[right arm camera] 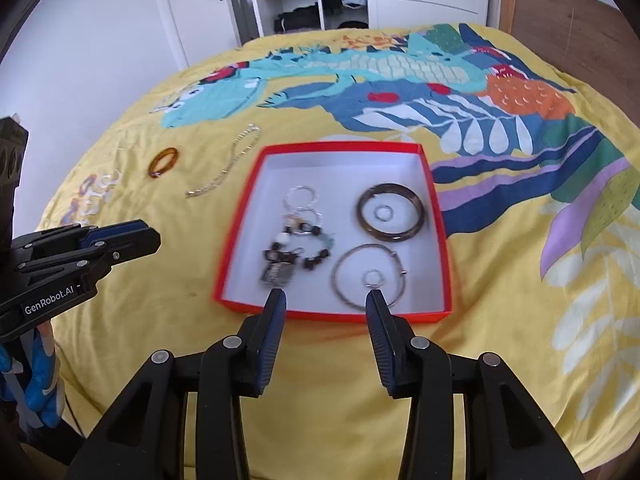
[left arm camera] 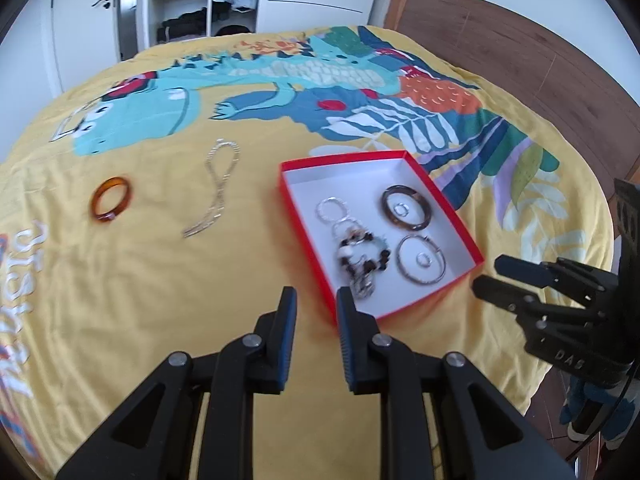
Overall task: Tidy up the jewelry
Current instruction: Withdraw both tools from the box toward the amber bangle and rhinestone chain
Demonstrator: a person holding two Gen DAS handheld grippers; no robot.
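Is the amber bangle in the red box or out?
Out. The amber bangle lies on the yellow bedspread, left of the red box.

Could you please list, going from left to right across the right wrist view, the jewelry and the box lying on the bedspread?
Amber bangle → silver chain → red box with the beaded bracelet → dark bangle.

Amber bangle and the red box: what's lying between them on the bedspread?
The silver chain lies between the amber bangle and the red box, touching neither; both wrist views show it.
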